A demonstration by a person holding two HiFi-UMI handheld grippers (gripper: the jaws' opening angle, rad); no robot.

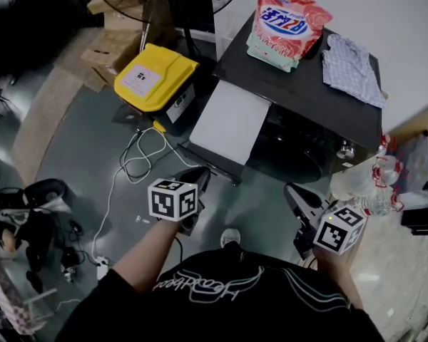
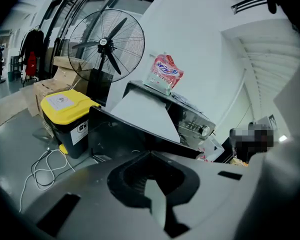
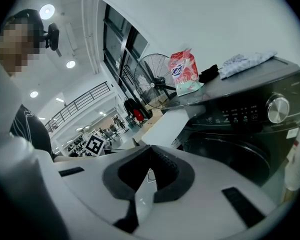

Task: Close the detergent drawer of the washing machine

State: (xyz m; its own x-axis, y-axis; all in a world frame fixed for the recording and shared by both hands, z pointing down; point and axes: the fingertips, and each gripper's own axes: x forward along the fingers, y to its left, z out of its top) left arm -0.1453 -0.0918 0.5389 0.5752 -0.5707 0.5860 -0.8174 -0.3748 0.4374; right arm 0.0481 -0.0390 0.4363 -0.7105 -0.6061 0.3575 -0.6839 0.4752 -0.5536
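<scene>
The black washing machine (image 1: 307, 84) stands ahead of me, its round door (image 1: 299, 152) facing me. Its white detergent drawer (image 1: 228, 122) sticks far out at the machine's upper left; it also shows in the left gripper view (image 2: 142, 114) and the right gripper view (image 3: 170, 124). My left gripper (image 1: 200, 174) is held low in front of the drawer's end, apart from it, jaws shut and empty (image 2: 150, 154). My right gripper (image 1: 294, 192) hangs below the door, also shut with nothing in it (image 3: 149, 146).
A pink detergent bag (image 1: 289, 23) and a folded cloth (image 1: 353, 66) lie on the machine. A yellow-lidded bin (image 1: 155, 77) stands left of the drawer, with white cable (image 1: 139, 159) on the floor. A standing fan (image 2: 106, 46), cardboard boxes (image 1: 110, 48), plastic bottles (image 1: 364, 180) at right.
</scene>
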